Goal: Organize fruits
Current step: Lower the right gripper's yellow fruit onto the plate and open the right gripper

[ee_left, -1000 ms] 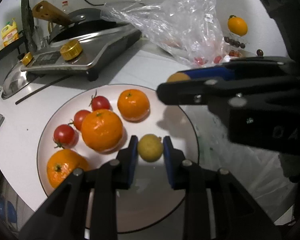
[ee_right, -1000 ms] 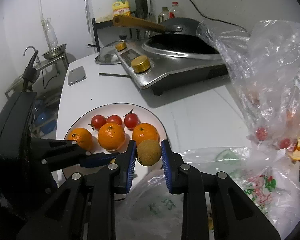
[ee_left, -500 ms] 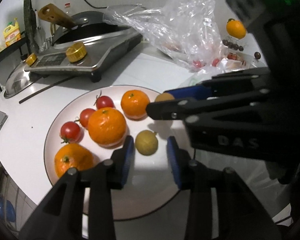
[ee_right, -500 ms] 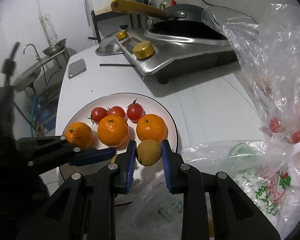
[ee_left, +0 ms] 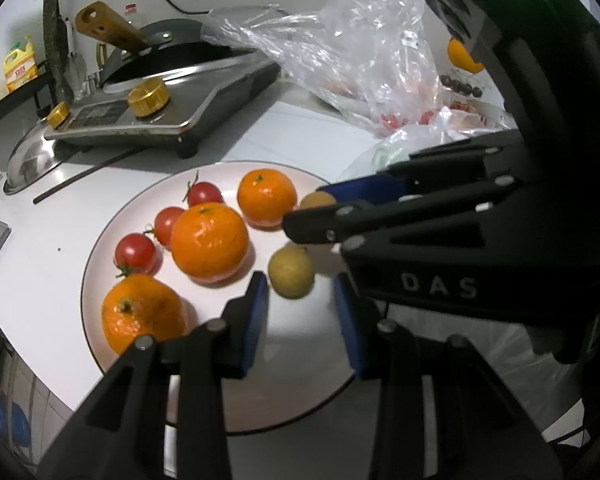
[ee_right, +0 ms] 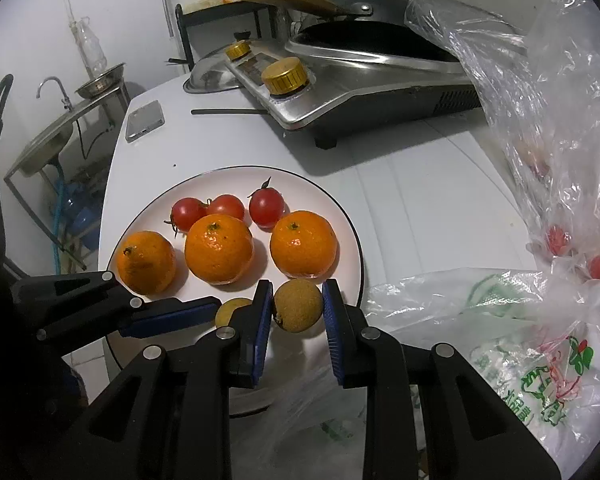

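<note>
The right gripper (ee_right: pixel 295 312), clamped on a brown round fruit (ee_right: pixel 299 305), hangs over the plate's (ee_right: pixel 356 248) near right edge, while the left gripper (ee_left: pixel 300 304) stands parted around a yellow fruit (ee_left: pixel 291 271) lying free on the plate.

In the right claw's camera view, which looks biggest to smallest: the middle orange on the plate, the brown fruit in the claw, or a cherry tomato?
1. Middle orange, the largest.
2. Brown fruit gripped in the right claw; it sits nearer the camera, so it may really be smaller than it looks.
3. Cherry tomato, the smallest.
</note>
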### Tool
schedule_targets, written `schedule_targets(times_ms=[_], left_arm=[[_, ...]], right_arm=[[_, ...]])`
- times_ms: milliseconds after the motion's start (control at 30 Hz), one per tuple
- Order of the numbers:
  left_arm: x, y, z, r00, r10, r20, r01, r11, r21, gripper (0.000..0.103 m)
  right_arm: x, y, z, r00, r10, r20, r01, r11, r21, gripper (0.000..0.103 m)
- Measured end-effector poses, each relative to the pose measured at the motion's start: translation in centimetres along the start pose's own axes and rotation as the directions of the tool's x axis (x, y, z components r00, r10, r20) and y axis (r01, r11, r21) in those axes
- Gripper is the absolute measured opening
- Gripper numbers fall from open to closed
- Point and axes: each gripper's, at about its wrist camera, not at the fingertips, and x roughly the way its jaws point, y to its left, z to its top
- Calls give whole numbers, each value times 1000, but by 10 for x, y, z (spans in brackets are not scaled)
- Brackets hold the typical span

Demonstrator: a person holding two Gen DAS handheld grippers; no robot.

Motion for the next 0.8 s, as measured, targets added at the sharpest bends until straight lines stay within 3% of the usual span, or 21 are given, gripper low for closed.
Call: schedule_targets(times_ms=[800], left_arm=[[-9, 0, 0, 999, 30, 23, -30, 1000, -3, 37]], right_arm=[[0, 6, -4, 999, -40, -29, 39, 998, -40, 26]])
